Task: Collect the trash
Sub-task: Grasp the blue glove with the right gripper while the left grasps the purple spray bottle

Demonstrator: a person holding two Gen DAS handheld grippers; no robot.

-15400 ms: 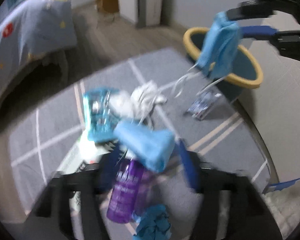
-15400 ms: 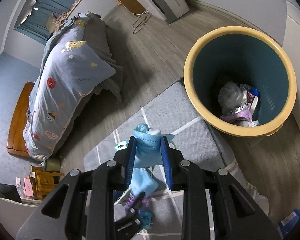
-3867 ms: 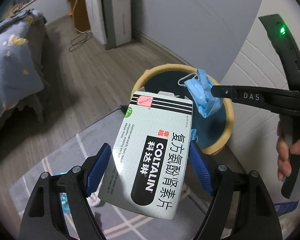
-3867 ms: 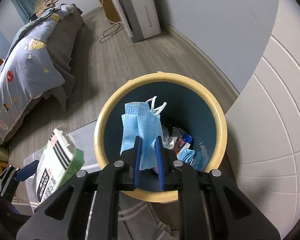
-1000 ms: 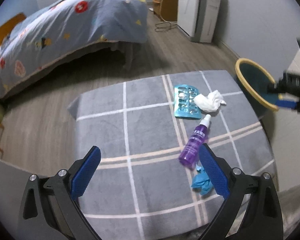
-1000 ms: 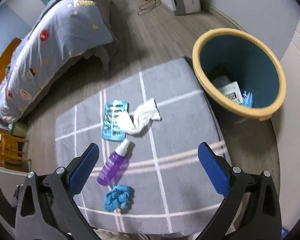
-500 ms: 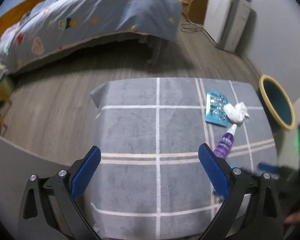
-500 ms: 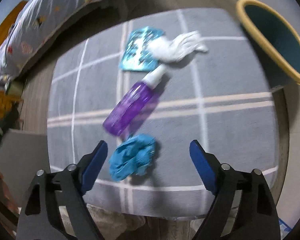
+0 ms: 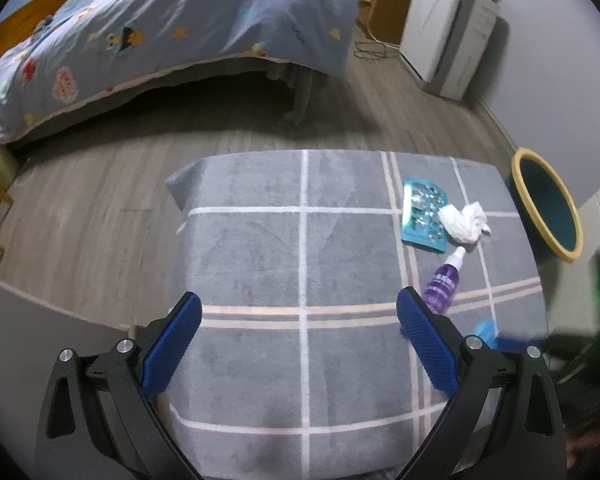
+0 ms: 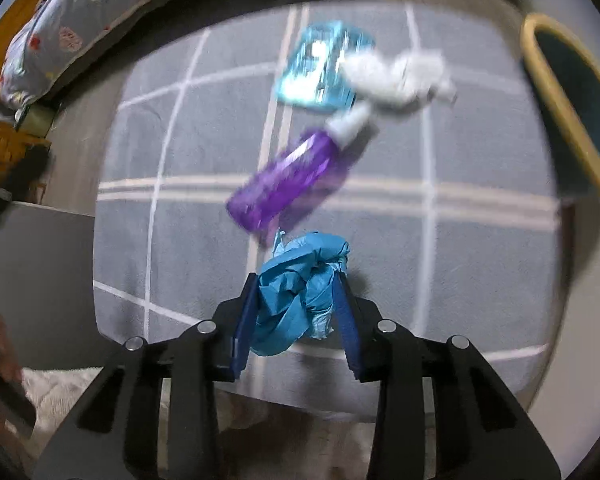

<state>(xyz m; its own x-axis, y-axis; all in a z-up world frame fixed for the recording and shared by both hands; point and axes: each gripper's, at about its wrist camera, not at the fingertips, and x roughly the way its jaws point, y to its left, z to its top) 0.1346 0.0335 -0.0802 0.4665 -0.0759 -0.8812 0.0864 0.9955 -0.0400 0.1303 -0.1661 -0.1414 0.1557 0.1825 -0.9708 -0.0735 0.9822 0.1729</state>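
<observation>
Right gripper (image 10: 296,304): my blue pads press both sides of a crumpled blue glove (image 10: 298,288); the wad bulges out past the fingertips, low over the near edge of the grey checked rug (image 10: 480,264).
Left gripper (image 9: 298,328): I hold it spread wide with nothing between the pads, above the rug's near half.
Purple spray bottle (image 10: 288,182): lying on its side on the rug just beyond the glove, white cap pointing away from me.
White crumpled tissue (image 10: 400,76): at the bottle's cap end, overlapping one corner of the blister pack.
Teal blister pack (image 10: 320,70): flat on the rug, just beside the tissue.
Trash bin (image 9: 548,204): yellow rim, dark teal inside, on the wooden floor off the rug's far right corner; its contents are hidden from me.
Bed (image 9: 172,32): blue patterned duvet, across the floor beyond the rug.
</observation>
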